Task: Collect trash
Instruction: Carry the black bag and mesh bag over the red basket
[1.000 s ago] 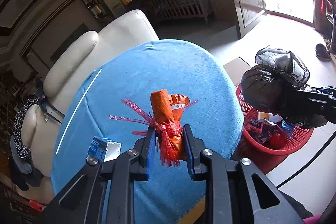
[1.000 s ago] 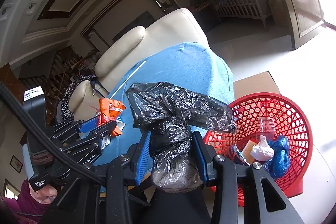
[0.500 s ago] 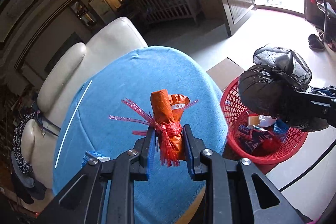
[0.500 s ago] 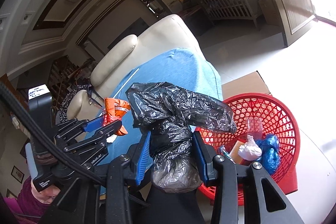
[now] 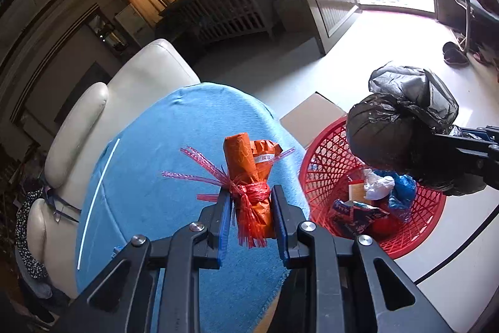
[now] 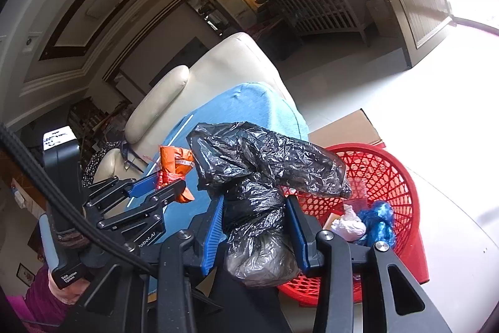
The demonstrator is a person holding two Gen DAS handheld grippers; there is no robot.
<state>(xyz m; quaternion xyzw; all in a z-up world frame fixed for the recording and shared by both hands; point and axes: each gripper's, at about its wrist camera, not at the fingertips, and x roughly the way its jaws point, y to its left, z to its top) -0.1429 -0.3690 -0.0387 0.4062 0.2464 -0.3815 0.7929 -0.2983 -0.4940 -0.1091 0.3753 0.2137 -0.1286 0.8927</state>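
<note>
My left gripper (image 5: 251, 202) is shut on an orange wrapper roll (image 5: 249, 177) tied with red plastic string, held over the blue-covered table (image 5: 174, 177). In the right wrist view the same left gripper (image 6: 163, 181) and orange roll (image 6: 173, 161) show at the left. My right gripper (image 6: 254, 214) is shut on a crumpled black plastic bag (image 6: 262, 170), above the near rim of the red mesh basket (image 6: 389, 173). From the left wrist the black bag (image 5: 396, 130) hangs over the red basket (image 5: 327, 152), which holds wrappers, a white wad and blue plastic.
A cream leather armchair (image 5: 124, 89) stands behind the table. A flat cardboard box (image 5: 312, 114) lies on the pale floor beside the basket. A white straw (image 5: 96, 198) lies on the blue cloth. A person's hand (image 6: 67, 295) holds the left gripper's handle. Shoes (image 5: 455, 55) sit by the doorway.
Both grippers have shifted right toward the red basket, each keeping its load. The basket now shows larger and nearer in both views, and the small blue carton at the table's left has left view.
</note>
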